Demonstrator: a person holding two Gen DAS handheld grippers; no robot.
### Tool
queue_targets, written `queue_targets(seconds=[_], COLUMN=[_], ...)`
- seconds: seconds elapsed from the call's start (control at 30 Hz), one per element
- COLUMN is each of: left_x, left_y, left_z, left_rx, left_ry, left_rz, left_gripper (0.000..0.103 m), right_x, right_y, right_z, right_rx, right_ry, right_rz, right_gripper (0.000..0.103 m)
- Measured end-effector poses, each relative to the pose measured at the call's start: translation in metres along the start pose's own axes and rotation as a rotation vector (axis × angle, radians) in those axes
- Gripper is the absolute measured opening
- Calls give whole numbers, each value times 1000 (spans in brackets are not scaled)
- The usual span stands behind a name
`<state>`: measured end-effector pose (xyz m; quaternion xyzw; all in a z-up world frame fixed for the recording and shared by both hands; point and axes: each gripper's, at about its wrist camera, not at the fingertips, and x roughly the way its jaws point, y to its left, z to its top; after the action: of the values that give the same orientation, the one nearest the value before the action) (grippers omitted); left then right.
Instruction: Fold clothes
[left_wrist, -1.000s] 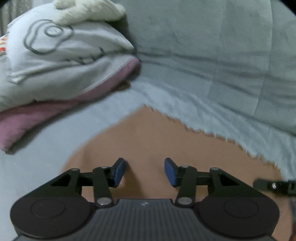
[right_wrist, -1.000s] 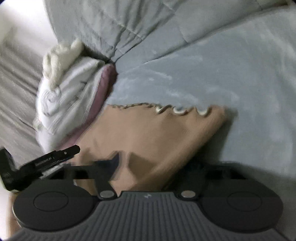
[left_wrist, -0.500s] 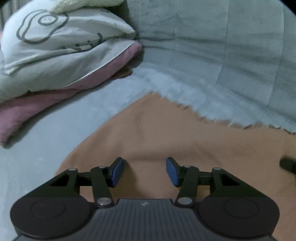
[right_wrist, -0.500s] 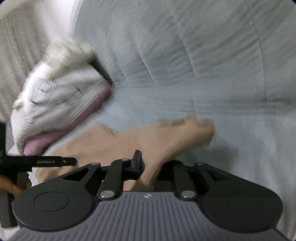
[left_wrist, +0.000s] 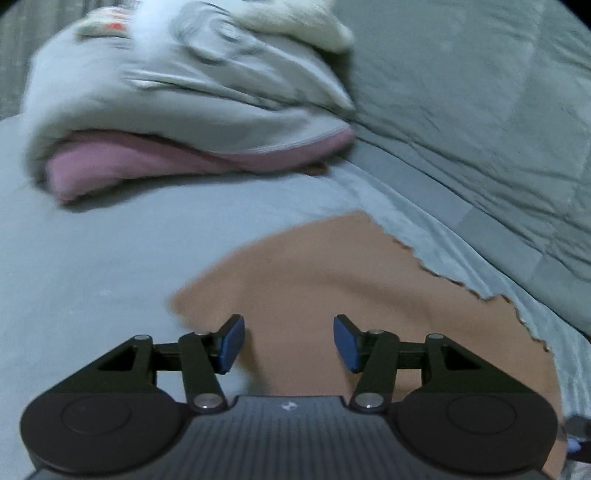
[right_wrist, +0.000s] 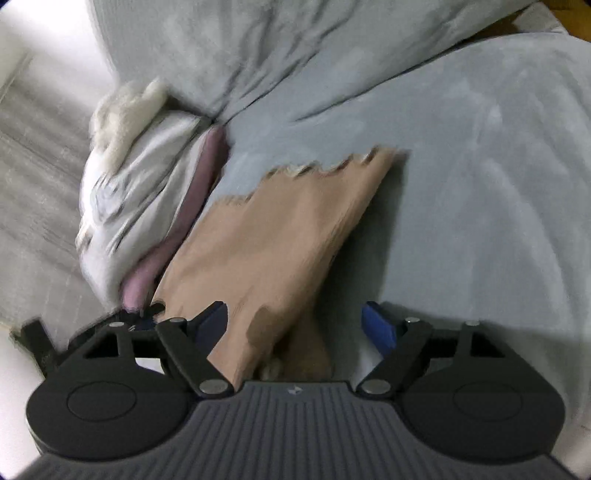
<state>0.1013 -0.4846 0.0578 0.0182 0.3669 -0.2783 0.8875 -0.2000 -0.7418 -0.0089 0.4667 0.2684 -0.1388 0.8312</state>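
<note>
A tan cloth with a scalloped edge lies folded on the grey-blue blanket. My left gripper hovers open over its near corner, and its blue pads touch nothing. In the right wrist view the tan cloth runs away from me as a long folded strip. My right gripper is opening, its jaws wide apart. The cloth's near end lies between them, clear of both pads. The left gripper's black body shows at the lower left of that view.
A pile of folded clothes sits just beyond the tan cloth: a cream fluffy piece on top, a grey printed garment, then a pink one. A quilted grey cover rises behind. Pale floor shows left of the blanket's edge.
My right gripper's jaws have spread from nearly shut on the tan cloth to wide apart, letting it go. The left gripper has rolled and shifted; the clothes pile now looms larger in its view.
</note>
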Motion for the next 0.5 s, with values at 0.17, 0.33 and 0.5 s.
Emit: queue_targets(seconds=[0.17,0.33,0.5], left_x=[24,40,50], left_y=[34,19,6], left_z=[-2,-3,13], left_rx=[-143,-138,-119], left_ry=[128,118,135], left_rz=[-134,-112,-59], left_gripper=[57,66,36], right_x=[25,35,10], right_y=[26,46,28], right_z=[-8,-23,-21], right_rx=[-295,-433,-80], right_ry=[66,106,72], right_rz=[-101,-102,105], right_gripper=[92,64,26])
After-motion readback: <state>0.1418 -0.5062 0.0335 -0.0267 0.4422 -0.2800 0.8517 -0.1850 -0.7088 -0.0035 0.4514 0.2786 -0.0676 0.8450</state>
